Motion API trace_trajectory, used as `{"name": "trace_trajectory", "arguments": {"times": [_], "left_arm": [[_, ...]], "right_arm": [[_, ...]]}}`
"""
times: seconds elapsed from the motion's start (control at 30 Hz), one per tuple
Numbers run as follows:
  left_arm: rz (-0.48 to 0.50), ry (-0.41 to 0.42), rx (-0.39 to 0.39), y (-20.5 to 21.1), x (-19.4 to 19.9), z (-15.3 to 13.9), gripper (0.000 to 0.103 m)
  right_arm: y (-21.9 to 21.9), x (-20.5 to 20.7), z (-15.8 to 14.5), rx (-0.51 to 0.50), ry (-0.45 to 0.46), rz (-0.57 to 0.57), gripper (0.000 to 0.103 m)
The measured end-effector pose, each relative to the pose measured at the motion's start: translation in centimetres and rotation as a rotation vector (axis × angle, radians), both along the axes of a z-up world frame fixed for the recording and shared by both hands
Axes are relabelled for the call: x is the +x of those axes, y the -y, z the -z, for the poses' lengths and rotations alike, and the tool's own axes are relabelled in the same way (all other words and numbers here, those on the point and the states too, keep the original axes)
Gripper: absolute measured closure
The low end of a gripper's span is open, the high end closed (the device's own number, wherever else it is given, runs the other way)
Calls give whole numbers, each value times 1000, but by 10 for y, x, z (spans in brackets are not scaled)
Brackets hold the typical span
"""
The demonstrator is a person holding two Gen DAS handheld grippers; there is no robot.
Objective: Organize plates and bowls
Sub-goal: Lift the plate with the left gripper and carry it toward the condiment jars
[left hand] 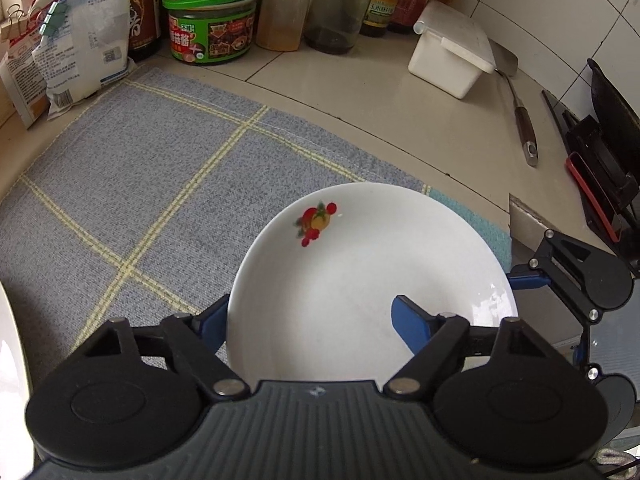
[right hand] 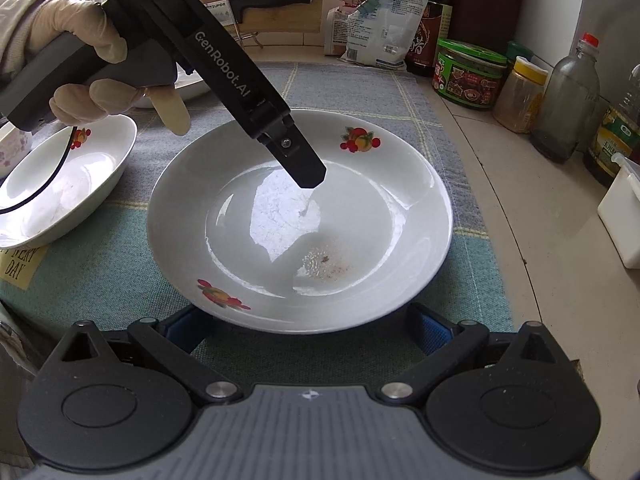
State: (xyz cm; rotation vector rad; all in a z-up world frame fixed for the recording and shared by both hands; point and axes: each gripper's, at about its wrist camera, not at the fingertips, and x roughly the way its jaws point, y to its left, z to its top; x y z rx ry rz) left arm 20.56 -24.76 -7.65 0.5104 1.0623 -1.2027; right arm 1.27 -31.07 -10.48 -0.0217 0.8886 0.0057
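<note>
A white fruit-patterned plate point(right hand: 300, 220) sits mid-cloth point(right hand: 100, 272), a second dish point(right hand: 68, 176) apart at its left, unstacked. The left gripper point(left hand: 316, 320) straddles the plate's rim, seemingly not yet clamped; the right gripper point(right hand: 304, 332) waits open nearby.

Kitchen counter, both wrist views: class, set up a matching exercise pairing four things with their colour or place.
Things:
1. plate
2. sauce jar
3. spatula
4. storage box

Descriptions:
A. green lid
B. white, lid ajar, near the tiled wall
C. on the checked cloth, fruit print on its rim
D. lying on the bare counter, dark handle

Pairs: 1-C, 2-A, 3-D, 4-B
</note>
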Motion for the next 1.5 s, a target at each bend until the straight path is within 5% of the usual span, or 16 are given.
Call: {"name": "trace_trajectory", "arguments": {"times": [1.5], "left_arm": [[47,-31,10,2,9,3,26]], "right_arm": [[1,13,-3,-22,-11,-85,0]]}}
